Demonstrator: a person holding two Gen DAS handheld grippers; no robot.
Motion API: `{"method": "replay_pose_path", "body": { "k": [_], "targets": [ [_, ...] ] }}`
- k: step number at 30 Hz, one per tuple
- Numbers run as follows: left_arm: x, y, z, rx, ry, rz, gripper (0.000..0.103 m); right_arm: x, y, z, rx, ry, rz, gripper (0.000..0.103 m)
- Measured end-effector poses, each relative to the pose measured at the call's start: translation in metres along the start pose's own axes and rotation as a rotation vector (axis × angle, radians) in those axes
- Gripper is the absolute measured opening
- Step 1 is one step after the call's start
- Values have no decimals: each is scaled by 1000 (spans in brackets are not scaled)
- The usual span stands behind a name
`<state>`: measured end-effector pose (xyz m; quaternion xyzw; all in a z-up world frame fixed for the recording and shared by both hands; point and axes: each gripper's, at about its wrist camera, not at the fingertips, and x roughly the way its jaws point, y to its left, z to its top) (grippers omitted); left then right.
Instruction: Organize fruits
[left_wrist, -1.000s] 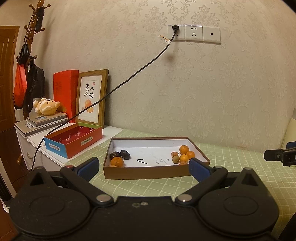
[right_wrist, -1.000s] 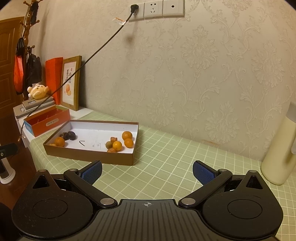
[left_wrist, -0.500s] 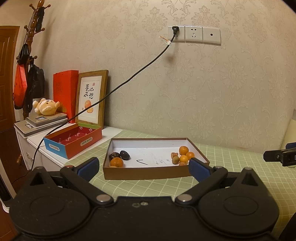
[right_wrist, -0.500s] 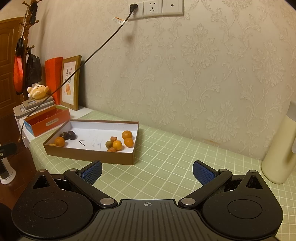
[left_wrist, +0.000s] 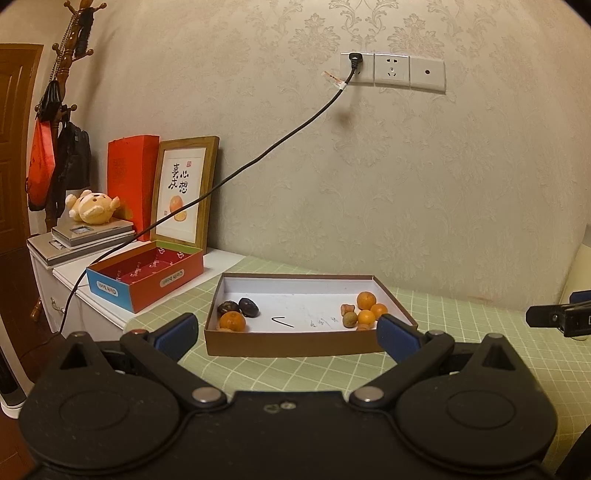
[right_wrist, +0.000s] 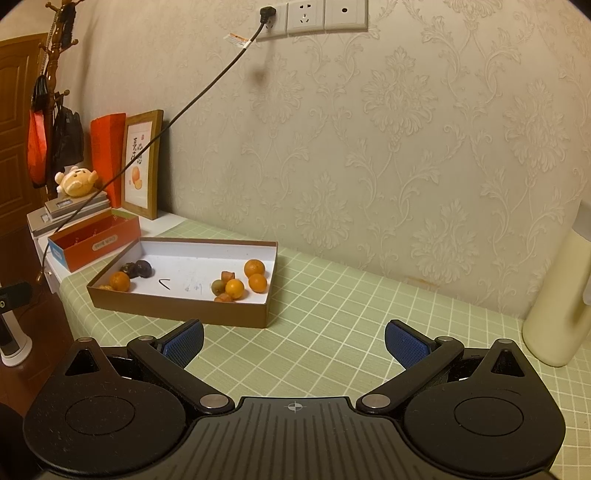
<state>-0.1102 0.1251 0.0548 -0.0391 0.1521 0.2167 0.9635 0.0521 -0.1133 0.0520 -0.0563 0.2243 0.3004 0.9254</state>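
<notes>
A shallow brown box with a white floor (left_wrist: 295, 341) (right_wrist: 177, 310) lies on the green checked table. At its left end lie an orange (left_wrist: 232, 320) (right_wrist: 119, 280) and two dark fruits (left_wrist: 248, 306) (right_wrist: 143, 268). At its right end lies a cluster of small oranges (left_wrist: 366, 300) (right_wrist: 254, 267) with a greenish fruit (left_wrist: 349, 318) (right_wrist: 218, 285) and small brown pieces. My left gripper (left_wrist: 286, 334) is open and empty, just in front of the box. My right gripper (right_wrist: 293, 341) is open and empty, to the right of the box and nearer.
An open red and blue box (left_wrist: 146, 277) (right_wrist: 94, 240) sits on a white cabinet left of the table. A framed picture (left_wrist: 183, 192), a red bag and a plush toy (left_wrist: 90, 208) stand behind it. A black cable (left_wrist: 258, 162) hangs from the wall socket. A cream bottle (right_wrist: 557, 299) stands at right.
</notes>
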Motion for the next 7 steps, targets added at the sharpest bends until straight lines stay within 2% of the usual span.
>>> {"method": "replay_pose_path", "body": {
  "k": [7],
  "targets": [
    [2,-4,0,23,6,-12,97,0,-1,0,4,0,1,103]
  ]
}}
